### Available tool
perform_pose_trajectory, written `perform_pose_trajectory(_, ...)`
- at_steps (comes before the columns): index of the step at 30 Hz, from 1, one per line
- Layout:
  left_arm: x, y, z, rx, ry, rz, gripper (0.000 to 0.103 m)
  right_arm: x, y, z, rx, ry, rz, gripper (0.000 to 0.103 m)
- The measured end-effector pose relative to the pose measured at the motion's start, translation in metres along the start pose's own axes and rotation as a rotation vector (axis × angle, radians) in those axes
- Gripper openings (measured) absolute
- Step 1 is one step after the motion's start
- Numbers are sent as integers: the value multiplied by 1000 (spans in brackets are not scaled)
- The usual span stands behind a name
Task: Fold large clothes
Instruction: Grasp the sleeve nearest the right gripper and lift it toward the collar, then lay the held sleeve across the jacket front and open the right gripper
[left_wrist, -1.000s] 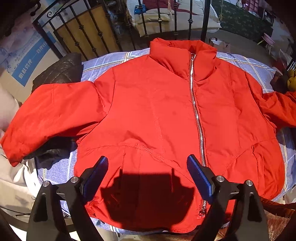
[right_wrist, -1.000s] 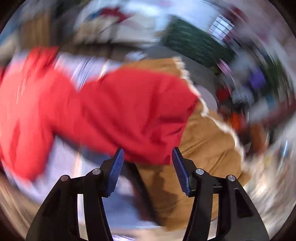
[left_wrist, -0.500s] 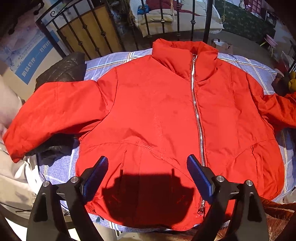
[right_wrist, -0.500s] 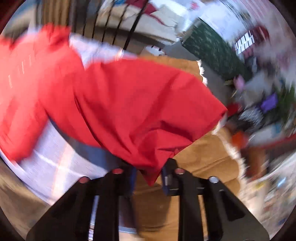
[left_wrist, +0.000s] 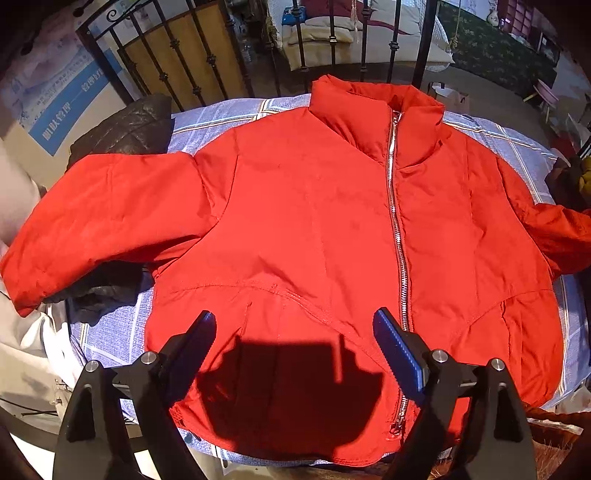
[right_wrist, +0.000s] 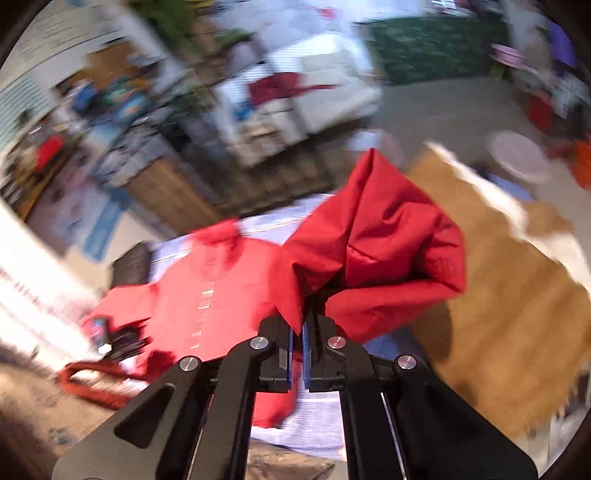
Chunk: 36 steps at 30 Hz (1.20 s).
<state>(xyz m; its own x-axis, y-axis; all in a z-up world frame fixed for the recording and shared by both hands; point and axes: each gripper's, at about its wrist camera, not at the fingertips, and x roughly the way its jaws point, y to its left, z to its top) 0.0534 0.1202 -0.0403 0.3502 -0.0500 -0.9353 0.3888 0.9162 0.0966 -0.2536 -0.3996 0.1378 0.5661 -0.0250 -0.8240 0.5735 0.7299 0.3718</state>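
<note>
red jacket (left_wrist: 314, 221) lies front up and zipped on a checked sheet (left_wrist: 229, 114), collar toward the railing (left_wrist: 207, 55), hem toward the viewer. left sleeve (left_wrist: 96, 214) spreads flat over a black garment (left_wrist: 125, 125) at the sheet's edge. left gripper (left_wrist: 291, 343) hovers over the hem with jaws spread wide and nothing between them; its shadow falls on the lower front panel. it sits as it did a second ago.

right gripper (right_wrist: 297, 332) has changed. a second ago its jaws were open just short of the right sleeve; half a second ago they were closing on the cuff; now they are pressed together, pinching a fold of the right sleeve (right_wrist: 388, 243). the sleeve, which lay draped off the sheet over a tan garment (right_wrist: 517, 295), now stands bunched above the jaws and clear of it. the right view has swung round from sleeve and tan garment to face the jacket body and zipper, and it is blurred with motion.

reading: the sleeve grasp is made and the lift is under way, so the first fold, sleeve across the chest, is likely in hand. the left sleeve and the body folds remain undone. the grip holds only an edge of slippery fabric, which may slide out.
</note>
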Motion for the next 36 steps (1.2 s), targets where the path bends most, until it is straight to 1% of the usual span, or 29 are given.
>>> perform_pose_trajectory(2, 3, 1, -1, -4, 11, -6, 85, 11, -44, -10, 147, 35, -93, 3)
perform_pose_trajectory(3, 4, 2, -1, -5, 13, -9, 85, 15, -60, -15, 196, 40, -109, 3)
perform_pose_trajectory(4, 5, 4, 0, -5, 16, -10, 85, 20, -77, -19, 269, 41, -103, 3)
perform_pose_trajectory(5, 6, 5, 0, -4, 20, -8, 85, 22, -83, -17, 329, 26, -75, 3)
perform_pose_trajectory(6, 6, 6, 1, -1, 20, -5, 85, 18, -76, -14, 326, -4, -42, 3)
perform_pose_trajectory(7, 5, 7, 2, -2, 14, -2, 85, 15, -64, -8, 281, -34, -25, 3)
perform_pose_trajectory(8, 5, 8, 3, -7, 11, -1, 85, 15, -64, -8, 281, -34, -25, 3)
perform_pose_trajectory(9, 7, 9, 3, -14, 14, -6, 85, 14, -56, -3, 242, -46, -41, 3)
perform_pose_trajectory(11, 10, 10, 5, -24, 28, -21, 85, 27, -46, 10, 218, -3, -163, 3)
perform_pose_trajectory(12, 11, 10, 6, -26, 31, -26, 85, 35, -48, 15, 227, 18, -193, 3)
perform_pose_trajectory(13, 10, 9, 6, -25, 27, -26, 85, 49, -56, 17, 242, 62, -230, 3)
perform_pose_trajectory(15, 7, 10, 7, -25, 10, -23, 85, 78, -78, 8, 215, 168, -348, 3)
perform_pose_trajectory(16, 5, 11, 6, -25, 8, -20, 85, 86, -92, 2, 234, 184, -353, 3)
perform_pose_trajectory(17, 4, 12, 6, -26, 5, -16, 85, 91, -103, -6, 276, 180, -338, 4)
perform_pose_trajectory(18, 2, 14, 5, -27, 2, -12, 85, 91, -107, -9, 324, 158, -314, 4)
perform_pose_trajectory(19, 1, 17, 4, -32, -2, -4, 85, 89, -103, -9, 325, 141, -312, 8)
perform_pose_trajectory(21, 3, 21, 1, -48, 9, 3, 85, 85, -85, -6, 234, 123, -337, 15)
perform_pose_trajectory(22, 5, 22, 1, -54, 17, 4, 85, 84, -74, -5, 151, 128, -363, 25)
perform_pose_trajectory(23, 7, 23, 0, -60, 26, 9, 85, 81, -66, -6, 89, 134, -377, 44)
perform_pose_trajectory(24, 8, 24, 1, -62, 28, 11, 85, 76, -62, -7, 56, 132, -376, 54)
perform_pose_trajectory(25, 8, 23, 2, -62, 27, 12, 85, 64, -56, -8, 25, 112, -353, 72)
perform_pose_trajectory(26, 7, 21, 3, -58, 24, 14, 85, 56, -54, -8, 18, 97, -351, 92)
perform_pose_trajectory(27, 5, 18, 5, -52, 19, 17, 85, 43, -52, -9, 10, 70, -393, 96)
perform_pose_trajectory(28, 4, 15, 7, -42, 12, 17, 85, 34, -51, -10, 6, 52, -418, 96)
perform_pose_trajectory(29, 3, 11, 10, -29, 6, 15, 85, 24, -52, -12, 12, 37, -417, 96)
perform_pose_trajectory(31, 3, 1, 14, 0, -3, 7, 85, 14, -62, -14, 71, 7, -351, 96)
perform_pose_trajectory(32, 3, -5, 17, 16, -5, 1, 85, 13, -70, -16, 126, -12, -302, 96)
perform_pose_trajectory(34, 1, -16, 20, 43, -13, -5, 85, 18, -86, -19, 237, -18, -231, 96)
perform_pose_trajectory(36, -3, -24, 23, 64, -29, -15, 85, 28, -104, -26, 335, -20, -183, 96)
